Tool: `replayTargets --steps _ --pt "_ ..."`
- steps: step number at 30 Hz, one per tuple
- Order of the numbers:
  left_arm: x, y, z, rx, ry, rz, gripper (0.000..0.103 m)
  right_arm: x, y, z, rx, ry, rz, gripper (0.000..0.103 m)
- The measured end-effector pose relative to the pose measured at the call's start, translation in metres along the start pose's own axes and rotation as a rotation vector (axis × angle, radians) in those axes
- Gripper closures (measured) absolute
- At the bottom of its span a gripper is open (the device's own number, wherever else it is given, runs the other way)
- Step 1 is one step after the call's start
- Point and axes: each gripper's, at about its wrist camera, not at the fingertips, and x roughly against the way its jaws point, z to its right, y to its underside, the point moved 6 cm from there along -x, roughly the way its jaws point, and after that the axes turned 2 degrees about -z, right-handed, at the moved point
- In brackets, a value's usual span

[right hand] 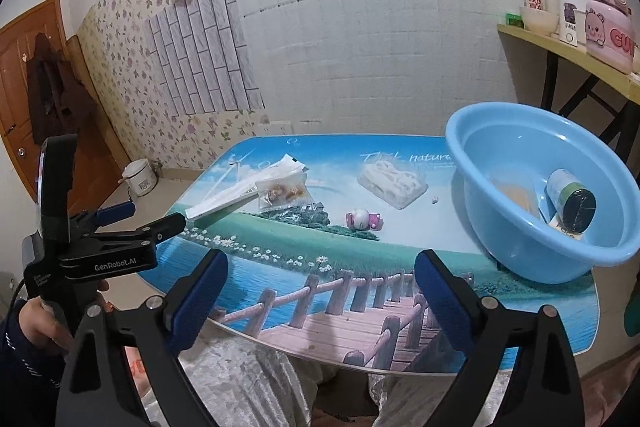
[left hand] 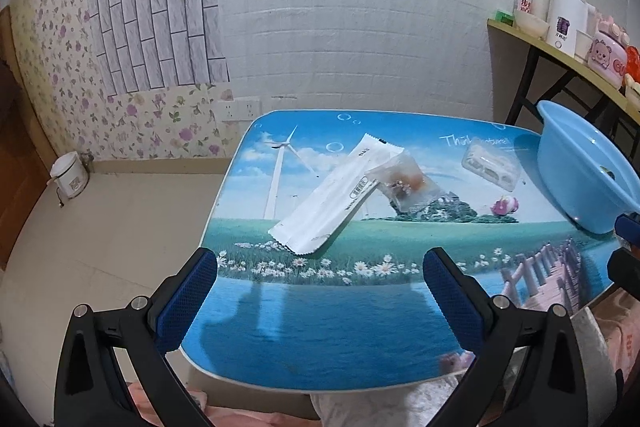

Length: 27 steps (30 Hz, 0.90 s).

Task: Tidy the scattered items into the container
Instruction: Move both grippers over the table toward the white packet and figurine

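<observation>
**Mei:** Blue pads sit closest to the lens. The right tool (right hand: 320, 291) has its jaws spread wide with nothing between them, only the printed bench (right hand: 360, 331) under the gap.

**Tao:** And the left tool (left hand: 320, 291)?

**Mei:** Same story: jaws wide apart, empty, hanging over the near edge of the bench. Seen from the right wrist, a hand (right hand: 44, 323) grips its handle low on the left, so I'd say both are poised for a pick.

**Tao:** Where are the items?

**Mei:** Four are left out. A long white sachet (left hand: 332, 195) lies diagonally at mid-bench, and a small clear bag of brownish bits (left hand: 404, 187) overlaps its upper end. Further right is a clear packet holding something white (right hand: 392, 183), and near it, apart from the rest, a little pink-and-white toy (right hand: 364, 219).

**Tao:** The container?

**Mei:** A light blue basin (right hand: 472, 163) on the right side of the bench. A can with a dark end (right hand: 572, 201) already lies on its side inside, with a flat packet I can't read clearly.

**Tao:** Why is the basin over there?

**Mei:** My guess is it keeps drops short for the right tool, which faces it, while the left lines up with the sachet. That overlapping bag may drag along if the sachet is lifted first.
</observation>
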Motion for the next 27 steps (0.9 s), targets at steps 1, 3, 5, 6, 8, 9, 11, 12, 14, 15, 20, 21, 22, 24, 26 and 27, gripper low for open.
replayTargets --steps 1,3,5,6,8,9,11,12,14,15,20,21,22,24,26,27 --pt "-0.003 -0.001 -0.001 -0.004 0.001 -0.003 0.0 -0.002 0.0 0.0 0.002 0.001 -0.004 0.007" --pt "-0.009 -0.004 -0.002 -0.015 -0.002 -0.005 0.0 -0.009 0.0 -0.001 0.006 0.007 -0.012 0.007" --pt "-0.015 -0.007 -0.003 -0.029 -0.005 -0.005 0.0 -0.015 -0.001 -0.003 0.012 0.011 -0.021 0.007" --pt "-0.018 -0.009 -0.004 -0.034 -0.004 -0.006 0.0 -0.018 -0.002 -0.003 0.015 0.013 -0.024 0.007" --pt "-0.026 -0.012 -0.006 -0.042 -0.002 -0.011 0.0 -0.024 -0.003 -0.003 0.019 0.017 -0.03 0.007" --pt "-0.029 -0.013 -0.006 -0.045 -0.001 -0.014 0.0 -0.028 -0.004 -0.004 0.02 0.02 -0.034 0.007" --pt "-0.04 -0.015 -0.007 -0.059 0.006 -0.03 0.0 -0.036 -0.006 -0.003 0.021 0.026 -0.045 0.007" --pt "-0.044 -0.016 -0.007 -0.066 0.006 -0.035 0.0 -0.042 -0.008 -0.002 0.018 0.031 -0.05 0.007" --pt "-0.054 -0.019 -0.007 -0.087 0.004 -0.044 0.0 -0.048 -0.012 0.0 0.012 0.035 -0.055 0.007" --pt "-0.057 -0.02 -0.007 -0.096 0.004 -0.047 0.0 -0.054 -0.015 0.001 0.011 0.038 -0.058 0.007" --pt "-0.078 -0.027 -0.005 -0.158 0.023 -0.077 0.0 -0.075 -0.023 0.001 0.019 0.046 -0.074 0.007" --pt "-0.081 -0.028 -0.004 -0.169 0.025 -0.079 0.0 -0.08 -0.025 0.002 0.021 0.045 -0.079 0.007" --pt "-0.084 -0.029 -0.003 -0.181 0.028 -0.081 0.0 -0.085 -0.026 0.002 0.023 0.046 -0.084 0.007" --pt "-0.09 -0.031 -0.001 -0.201 0.039 -0.086 0.0 -0.093 -0.028 0.003 0.024 0.048 -0.09 0.007" --pt "-0.094 -0.032 0.001 -0.217 0.057 -0.094 0.0 -0.1 -0.029 0.003 0.025 0.047 -0.097 0.007" --pt "-0.097 -0.032 0.003 -0.225 0.066 -0.098 0.0 -0.104 -0.03 0.003 0.03 0.046 -0.101 0.007"
